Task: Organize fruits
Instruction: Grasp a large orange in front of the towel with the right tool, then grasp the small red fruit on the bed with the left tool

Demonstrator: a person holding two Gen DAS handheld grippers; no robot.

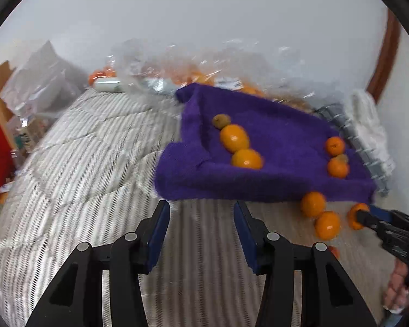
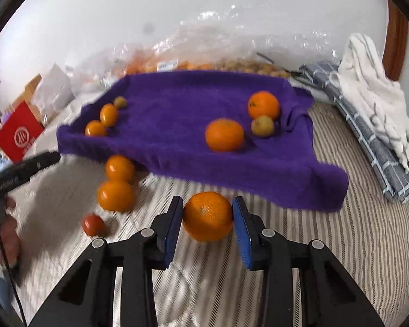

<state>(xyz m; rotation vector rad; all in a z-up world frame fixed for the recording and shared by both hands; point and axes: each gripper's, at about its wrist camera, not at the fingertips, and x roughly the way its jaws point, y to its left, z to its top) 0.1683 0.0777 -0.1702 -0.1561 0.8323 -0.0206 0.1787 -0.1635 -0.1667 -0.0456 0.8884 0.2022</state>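
Note:
A purple towel [image 2: 177, 125] lies on a striped bedcover [image 2: 340, 245] and also shows in the left wrist view [image 1: 272, 141]. On it, two oranges [image 2: 107, 114] and a small greenish fruit [image 2: 120, 102] sit in a row at its left. Two more oranges [image 2: 224, 134] and a greenish fruit [image 2: 262, 126] sit at its right. My right gripper [image 2: 207, 212] is shut on an orange [image 2: 207, 216] just in front of the towel. Two loose oranges [image 2: 116, 194] and a small red fruit [image 2: 93, 224] lie to its left. My left gripper [image 1: 201, 218] is open and empty.
Clear plastic bags of fruit [image 2: 204, 62] lie behind the towel against the wall. A folded checked cloth [image 2: 368, 136] with a white towel [image 2: 373, 90] lies at the right. A red box [image 2: 19, 133] and cartons stand at the left.

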